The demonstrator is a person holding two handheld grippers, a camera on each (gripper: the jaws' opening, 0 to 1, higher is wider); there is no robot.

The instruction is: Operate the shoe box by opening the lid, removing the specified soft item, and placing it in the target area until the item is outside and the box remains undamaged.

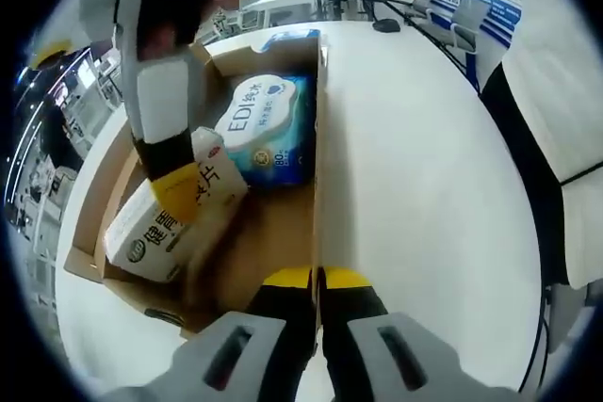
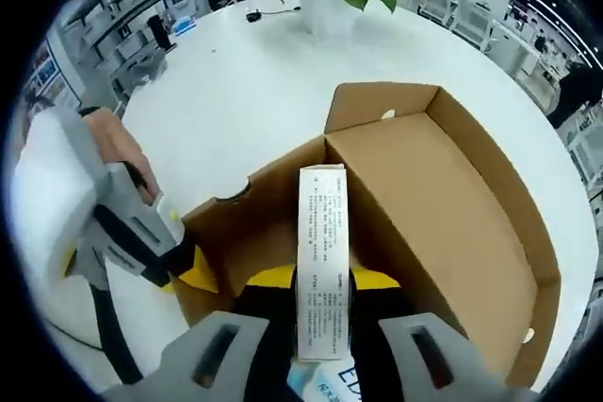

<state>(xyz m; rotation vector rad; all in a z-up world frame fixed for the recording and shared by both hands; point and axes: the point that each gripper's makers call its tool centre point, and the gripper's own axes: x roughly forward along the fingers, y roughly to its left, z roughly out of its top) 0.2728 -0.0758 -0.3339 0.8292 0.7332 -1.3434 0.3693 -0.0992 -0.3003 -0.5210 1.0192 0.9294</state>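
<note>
The box wall is clamped edge-on by the left tongs. Inside the box, above the wipes pack, the carton is gripped by the right tongs, its long axis along the jaws.

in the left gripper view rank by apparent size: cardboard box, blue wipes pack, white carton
1. cardboard box, clearly largest, since it holds the other two.
2 and 3. blue wipes pack and white carton look about alike; the carton lies nearer the camera, so their order is unsure.
</note>
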